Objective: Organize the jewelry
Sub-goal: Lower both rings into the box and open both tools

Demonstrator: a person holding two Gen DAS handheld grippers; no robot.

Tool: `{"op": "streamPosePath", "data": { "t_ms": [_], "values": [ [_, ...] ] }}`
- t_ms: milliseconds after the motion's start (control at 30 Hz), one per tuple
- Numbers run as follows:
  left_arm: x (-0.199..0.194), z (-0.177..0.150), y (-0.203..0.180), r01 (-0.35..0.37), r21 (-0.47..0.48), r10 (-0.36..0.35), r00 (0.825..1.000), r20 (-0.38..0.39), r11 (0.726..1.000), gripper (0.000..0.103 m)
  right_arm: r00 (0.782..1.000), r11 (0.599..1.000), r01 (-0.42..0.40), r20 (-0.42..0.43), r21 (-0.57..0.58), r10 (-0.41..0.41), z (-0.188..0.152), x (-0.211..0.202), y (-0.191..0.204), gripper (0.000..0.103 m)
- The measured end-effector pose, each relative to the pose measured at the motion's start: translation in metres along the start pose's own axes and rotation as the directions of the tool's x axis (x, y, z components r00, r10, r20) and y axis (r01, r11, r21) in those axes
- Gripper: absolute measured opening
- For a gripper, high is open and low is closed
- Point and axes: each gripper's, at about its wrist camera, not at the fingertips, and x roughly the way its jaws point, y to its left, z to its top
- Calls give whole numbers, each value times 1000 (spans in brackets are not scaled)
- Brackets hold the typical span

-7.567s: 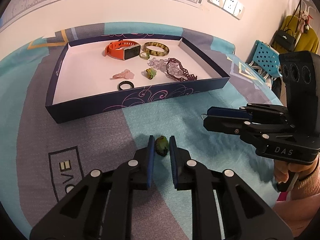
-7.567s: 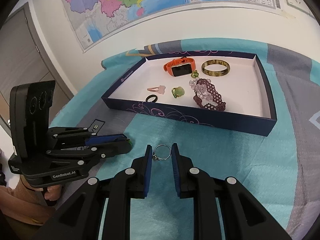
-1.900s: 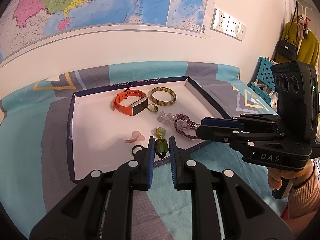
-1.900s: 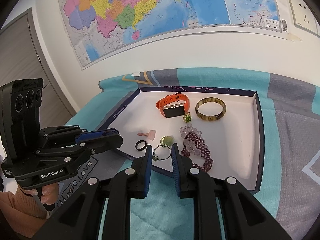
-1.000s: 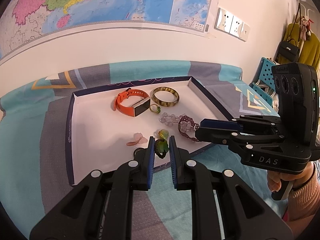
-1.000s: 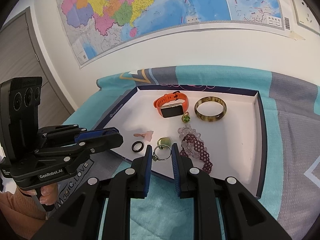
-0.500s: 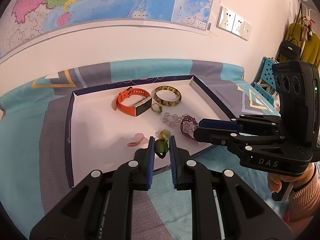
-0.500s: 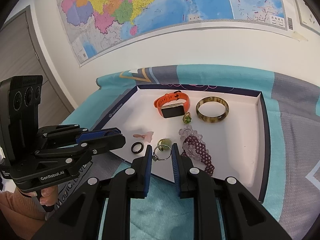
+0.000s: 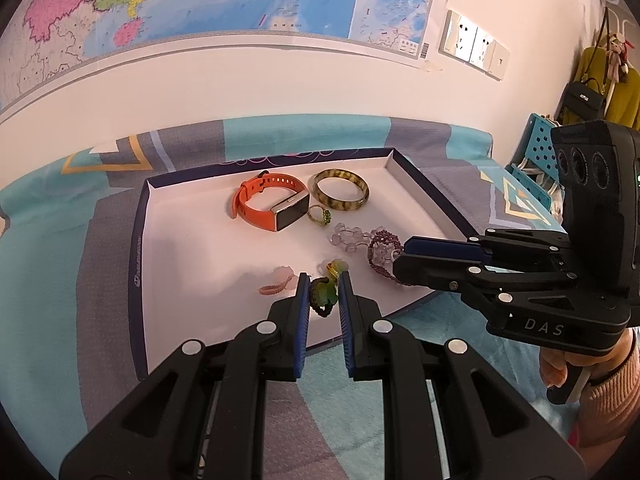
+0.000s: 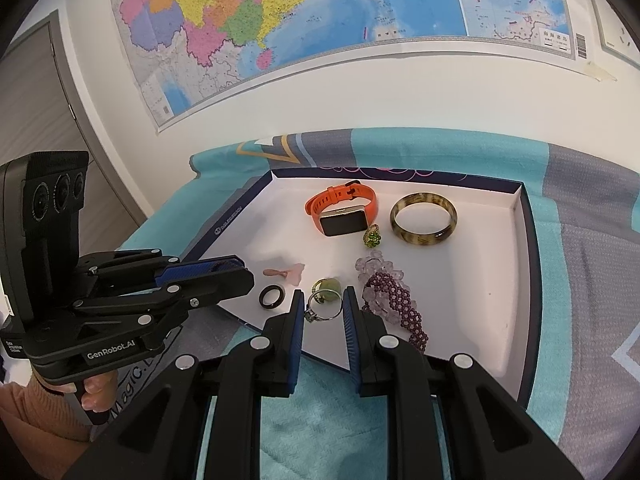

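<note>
A dark blue tray (image 9: 138,264) (image 10: 528,240) with a white floor lies on the bedspread. My left gripper (image 9: 323,294) is shut on a green stone ring (image 9: 322,296), held above the tray's near part. My right gripper (image 10: 323,306) is shut on a silver ring (image 10: 325,309), also over the tray's near edge. In the tray lie an orange watch (image 9: 266,206) (image 10: 340,210), a mottled bangle (image 9: 340,196) (image 10: 424,220), a small green ring (image 9: 320,216) (image 10: 372,237), purple beaded bracelets (image 10: 394,300), a pink clip (image 10: 288,272), a black ring (image 10: 273,297) and a pale green ring (image 10: 329,285).
The tray sits on a teal and grey patterned bedspread (image 9: 52,240) against a white wall with a map (image 10: 320,20). A hand in a pink sleeve (image 9: 608,392) holds the right gripper's handle. A blue perforated stool (image 9: 540,152) and hanging bags stand at far right.
Both grippers have barely shifted over the last second, each keeping its ring. Earlier they rose from the bedspread and came over the tray's near edge.
</note>
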Motion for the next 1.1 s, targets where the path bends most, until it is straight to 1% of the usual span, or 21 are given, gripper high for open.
{"op": "streamPosePath", "data": {
  "t_ms": [467, 1100],
  "values": [
    [9, 4, 4, -13, 0, 13, 1000, -18, 1000, 15, 1000, 1000, 7, -6, 2, -7, 5, 6, -3, 18],
    [21, 7, 5, -31, -5, 30, 998, -49, 1000, 15, 999, 1000, 20, -36, 10, -20, 5, 20, -7, 18]
  ]
}}
